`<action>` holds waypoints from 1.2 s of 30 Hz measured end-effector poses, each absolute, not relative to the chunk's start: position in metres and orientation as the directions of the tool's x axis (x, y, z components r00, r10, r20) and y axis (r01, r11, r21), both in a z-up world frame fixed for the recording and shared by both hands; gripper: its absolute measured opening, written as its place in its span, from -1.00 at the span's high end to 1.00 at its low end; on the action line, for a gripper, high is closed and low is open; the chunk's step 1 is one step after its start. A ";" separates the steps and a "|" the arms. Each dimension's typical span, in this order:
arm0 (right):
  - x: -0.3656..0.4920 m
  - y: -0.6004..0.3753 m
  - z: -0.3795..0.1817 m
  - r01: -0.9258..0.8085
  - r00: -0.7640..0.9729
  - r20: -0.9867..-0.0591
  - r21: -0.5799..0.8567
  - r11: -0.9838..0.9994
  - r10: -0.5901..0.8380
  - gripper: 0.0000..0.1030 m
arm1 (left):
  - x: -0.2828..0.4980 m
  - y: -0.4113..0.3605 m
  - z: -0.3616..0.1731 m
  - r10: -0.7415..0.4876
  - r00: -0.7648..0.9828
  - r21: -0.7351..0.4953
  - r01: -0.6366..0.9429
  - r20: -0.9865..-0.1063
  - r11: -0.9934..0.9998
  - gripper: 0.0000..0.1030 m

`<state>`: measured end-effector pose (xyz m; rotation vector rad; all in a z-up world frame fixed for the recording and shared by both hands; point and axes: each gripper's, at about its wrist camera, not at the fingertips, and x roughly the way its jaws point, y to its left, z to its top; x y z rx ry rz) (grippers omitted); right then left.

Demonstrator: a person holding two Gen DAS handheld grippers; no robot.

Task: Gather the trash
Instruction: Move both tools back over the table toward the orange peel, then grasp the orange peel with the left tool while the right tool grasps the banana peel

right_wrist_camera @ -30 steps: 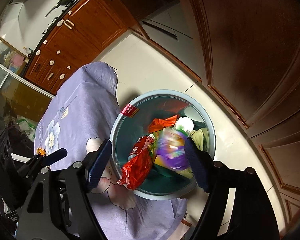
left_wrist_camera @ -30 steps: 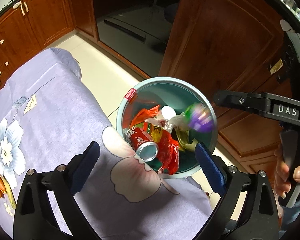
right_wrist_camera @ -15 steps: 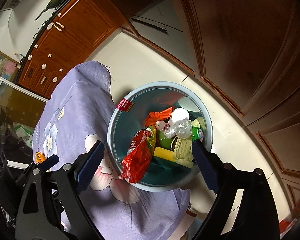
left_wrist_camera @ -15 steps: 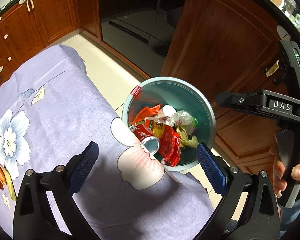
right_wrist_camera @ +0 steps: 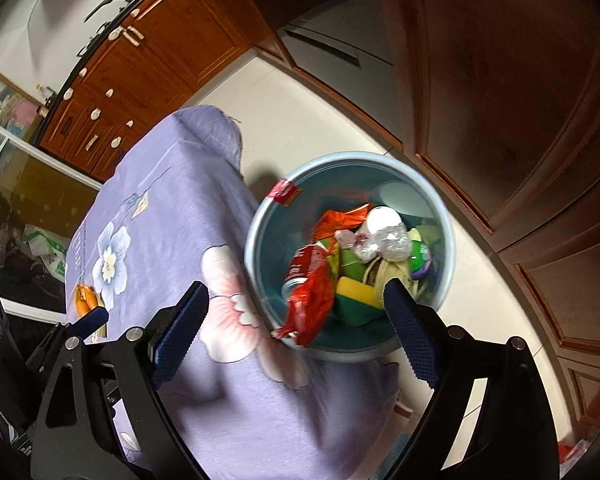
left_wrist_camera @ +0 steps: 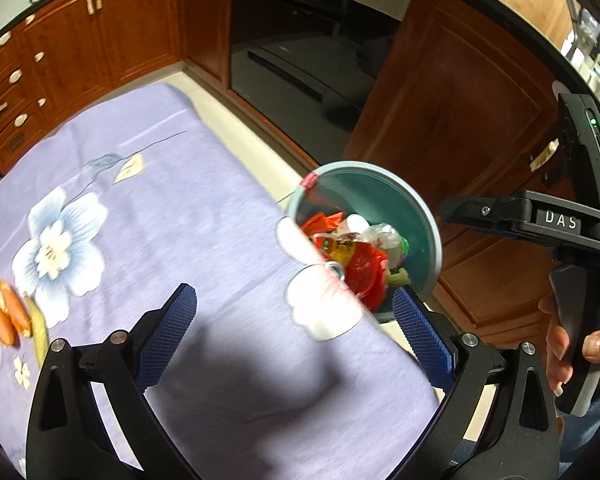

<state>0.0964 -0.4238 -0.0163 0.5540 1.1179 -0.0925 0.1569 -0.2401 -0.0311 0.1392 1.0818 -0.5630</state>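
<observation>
Orange peel [left_wrist_camera: 4, 316] on tablecloth [left_wrist_camera: 180, 208]: light, soft, probably limp; pinch mid-piece. Left gripper [left_wrist_camera: 294, 330], right gripper [right_wrist_camera: 296, 328]: fingers apart, empty.

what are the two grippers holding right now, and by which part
Nothing. The left gripper and the right gripper both stand open with empty jaws; the trash lies loose in the teal bin.

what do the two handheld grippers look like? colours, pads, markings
Both match: the left gripper and right gripper have black angular frames with silver screws and blue textured pads on the jaws. In the left wrist view the right gripper's body reads "DAS" in white, has a small green light, and a grey-edged black handle.
</observation>
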 end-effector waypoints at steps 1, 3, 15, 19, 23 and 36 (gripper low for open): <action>0.098 -0.419 -0.016 0.336 0.448 -0.871 0.375 0.864 0.204 -0.65 | 0.156 -0.232 -0.030 -0.364 0.352 -0.163 0.488 -0.863 0.858 -0.92; 0.100 -0.407 -0.014 0.323 0.444 -0.871 0.373 0.870 0.208 -0.65 | 0.154 -0.215 -0.028 -0.360 0.363 -0.166 0.467 -0.859 0.868 -0.92; 0.128 -0.308 -0.007 0.213 0.396 -0.883 0.354 0.910 0.251 -0.65 | 0.152 -0.083 -0.032 -0.295 0.441 -0.190 0.267 -0.848 0.945 -0.92; 0.140 -0.272 -0.015 0.184 0.350 -0.898 0.344 0.921 0.265 -0.65 | 0.156 -0.028 -0.039 -0.237 0.469 -0.176 0.170 -0.851 0.970 -0.92; 0.153 -0.236 -0.025 0.150 0.308 -0.911 0.331 0.932 0.274 -0.65 | 0.167 0.023 -0.049 -0.176 0.492 -0.168 0.059 -0.853 0.984 -0.92; 0.201 -0.167 -0.059 0.062 0.224 -0.919 0.345 0.937 0.323 -0.65 | 0.235 0.063 -0.083 -0.146 0.477 -0.190 -0.046 -0.867 0.981 -0.72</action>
